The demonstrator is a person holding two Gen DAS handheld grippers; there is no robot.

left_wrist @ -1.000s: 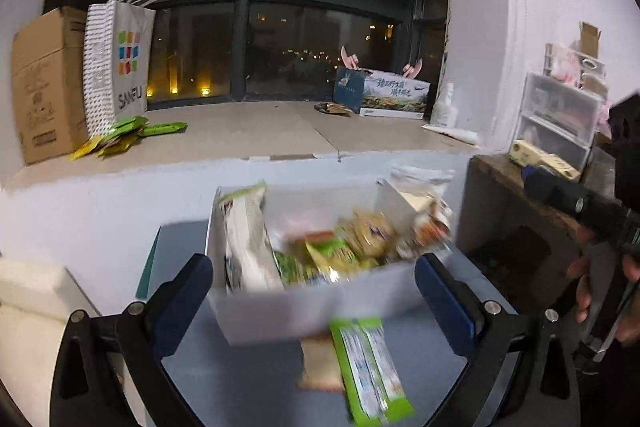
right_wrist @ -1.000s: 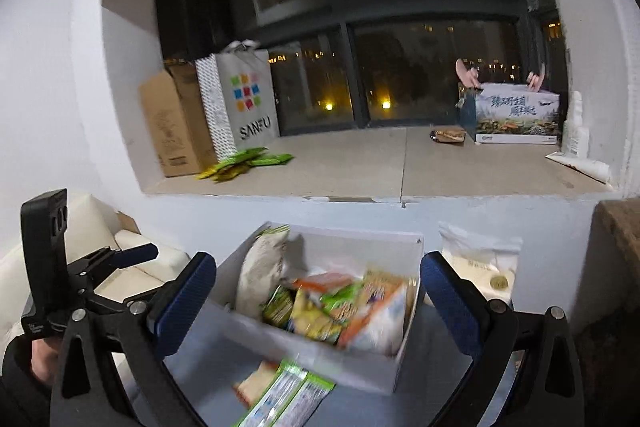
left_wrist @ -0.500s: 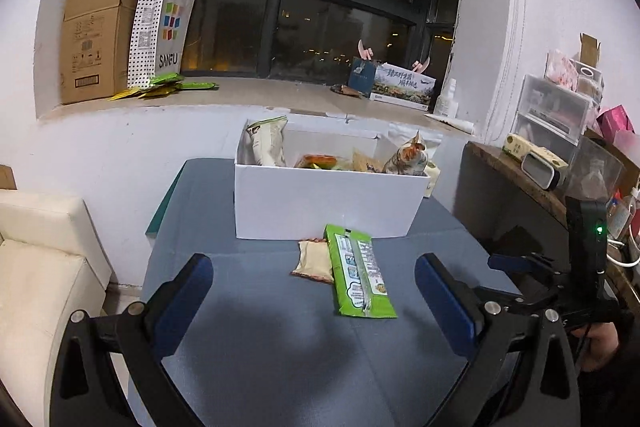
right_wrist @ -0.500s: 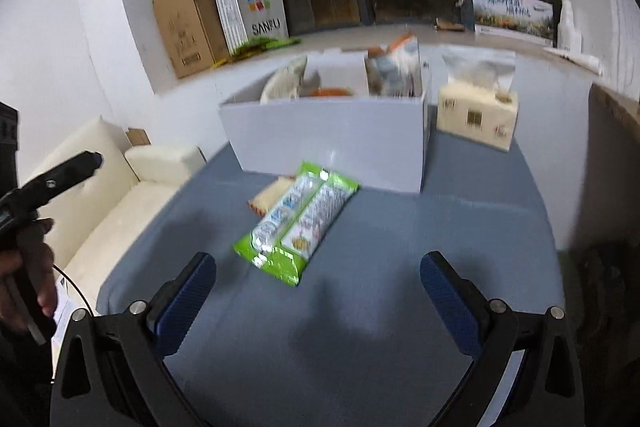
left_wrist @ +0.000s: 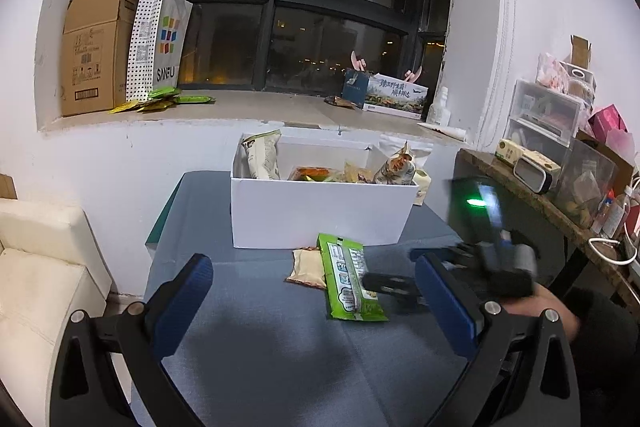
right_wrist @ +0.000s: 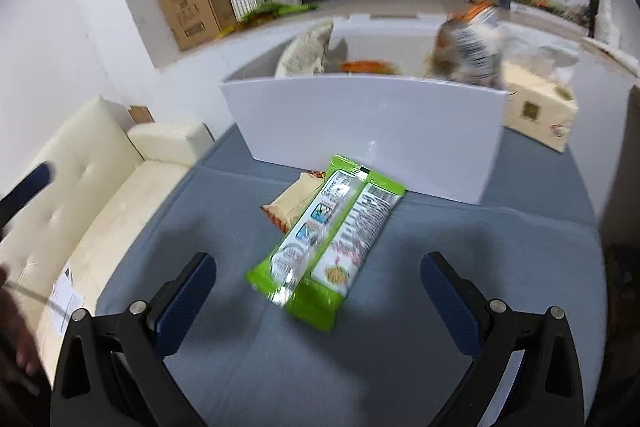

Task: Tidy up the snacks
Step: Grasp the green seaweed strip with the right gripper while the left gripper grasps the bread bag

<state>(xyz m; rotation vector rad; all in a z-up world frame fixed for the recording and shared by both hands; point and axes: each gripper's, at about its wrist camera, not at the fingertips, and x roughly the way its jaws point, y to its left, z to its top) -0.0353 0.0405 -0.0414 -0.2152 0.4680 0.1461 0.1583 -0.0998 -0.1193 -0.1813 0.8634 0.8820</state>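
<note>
The left gripper hung over the blue-grey cloth table with its blue-padded fingers spread wide and nothing between them; the right gripper likewise stood agape above the same cloth, its far side smeared by motion blur in the left wrist view; just ahead of it lay a glossy green snack packet, long and flat, its print too blurred to read; this packet overlapped a smaller beige pouch, whose right edge was hidden under it; both lay on the table just in front of the white box, a smooth rectangular carton whose near wall concealed most of its contents; only crinkled bag tops showed above the rim; beyond, a tissue pack sat beside the box; farther still, a cardboard carton and a dotted paper bag stood on the window ledge.
</note>
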